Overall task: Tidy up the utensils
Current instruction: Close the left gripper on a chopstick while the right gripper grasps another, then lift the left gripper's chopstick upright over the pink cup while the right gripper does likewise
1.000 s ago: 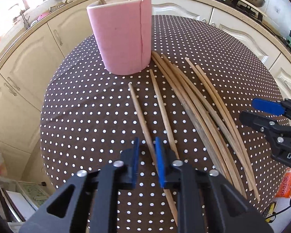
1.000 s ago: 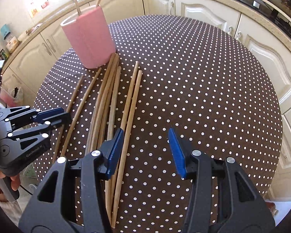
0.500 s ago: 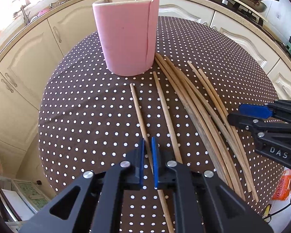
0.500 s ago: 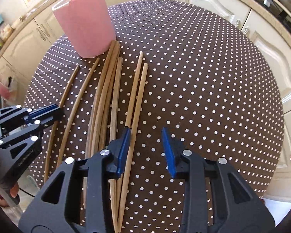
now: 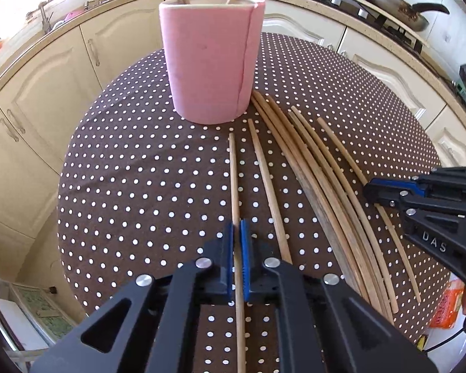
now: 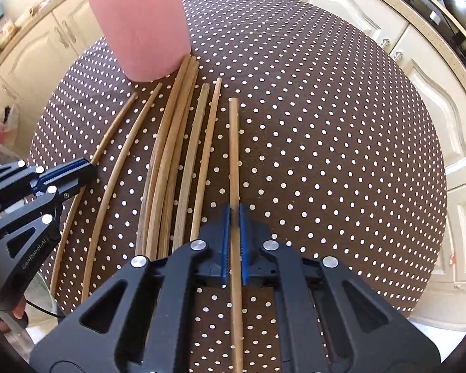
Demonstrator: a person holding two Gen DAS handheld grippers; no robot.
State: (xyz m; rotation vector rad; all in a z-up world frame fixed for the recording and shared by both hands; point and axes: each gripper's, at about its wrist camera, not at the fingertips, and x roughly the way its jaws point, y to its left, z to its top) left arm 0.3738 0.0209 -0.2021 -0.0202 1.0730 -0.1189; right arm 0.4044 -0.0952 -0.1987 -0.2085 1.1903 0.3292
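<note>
Two sticks stand in the pink cup [image 5: 212, 62], many lie on the bench [image 5: 139, 186], and both jaws hold one stick each.

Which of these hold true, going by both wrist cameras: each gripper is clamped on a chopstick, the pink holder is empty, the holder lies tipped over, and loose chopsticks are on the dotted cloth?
1. The left gripper and the right gripper are each shut on one chopstick. True.
2. The pink holder is empty. False: two sticks stand in it.
3. The holder lies tipped over. False: it stands upright.
4. Loose chopsticks lie on the dotted cloth. True.
</note>
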